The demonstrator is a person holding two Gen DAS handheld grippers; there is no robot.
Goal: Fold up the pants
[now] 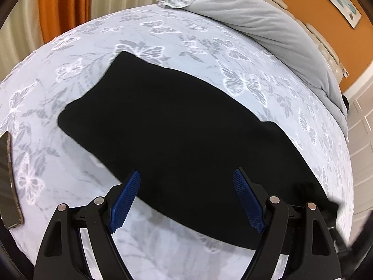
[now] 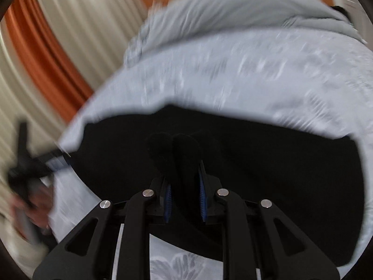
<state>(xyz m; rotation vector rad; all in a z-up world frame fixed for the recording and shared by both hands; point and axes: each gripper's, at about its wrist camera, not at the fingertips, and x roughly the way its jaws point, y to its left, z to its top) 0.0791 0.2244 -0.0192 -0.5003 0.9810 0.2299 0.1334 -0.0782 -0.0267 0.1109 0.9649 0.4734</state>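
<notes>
Mid-fold on a butterfly-print bedsheet (image 1: 186, 37): I have one pair of black pants (image 1: 177, 121) lying flat across the middle of the bed, already doubled into a long dark band that runs from upper left to lower right in the left wrist view.

My right gripper (image 2: 185, 196) is clamped on a raised bunch of the black cloth, the blue pads (image 2: 203, 200) pressing it from both sides, and the blur across that whole view suggests the hand is in motion. My left gripper (image 1: 186, 198) hangs just above the near edge of the pants with its jaws wide apart and nothing between them.

I judge this to be a further fold: one end pinched and about to be carried over the rest. The next move, as I read it, calls for my left gripper to close on the matching edge so both corners travel level, then a lay-down that lines up the edges without dragging the lower layer.

Count: one pair of pants, two grippers, one grey duvet (image 1: 263, 21) bunched at the head of the bed, one framed picture (image 1: 335, 0) on the orange wall.
</notes>
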